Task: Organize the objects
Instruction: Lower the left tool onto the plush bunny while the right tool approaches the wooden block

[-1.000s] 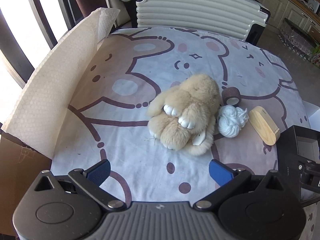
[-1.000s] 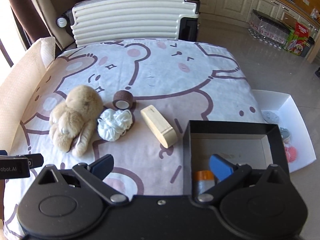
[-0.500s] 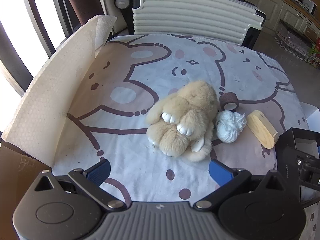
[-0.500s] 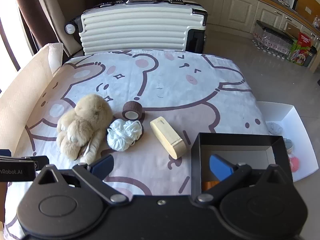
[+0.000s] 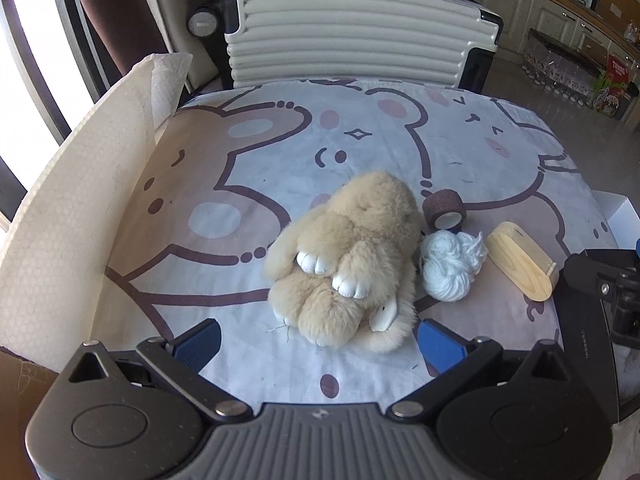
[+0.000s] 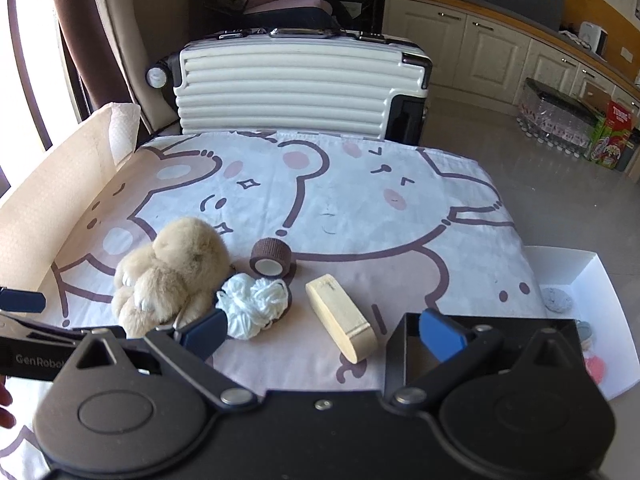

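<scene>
Black box: near right; R gripper has pulled back off it, wide, empty.
Plush bunny: L gripper now closer, wide, empty; prob next pick.
Yarn, wood block, tape roll: right of bunny, unpacked.

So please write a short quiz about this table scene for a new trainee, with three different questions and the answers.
1. True or false: the left gripper holds the plush rabbit.
2. What lies between the white yarn ball and the black box?
3. The brown tape roll is: A) inside the box, B) on the cloth, C) between fingers.

Key: 1 false, both grippers are open; 2 the wooden block; 3 B.
</scene>
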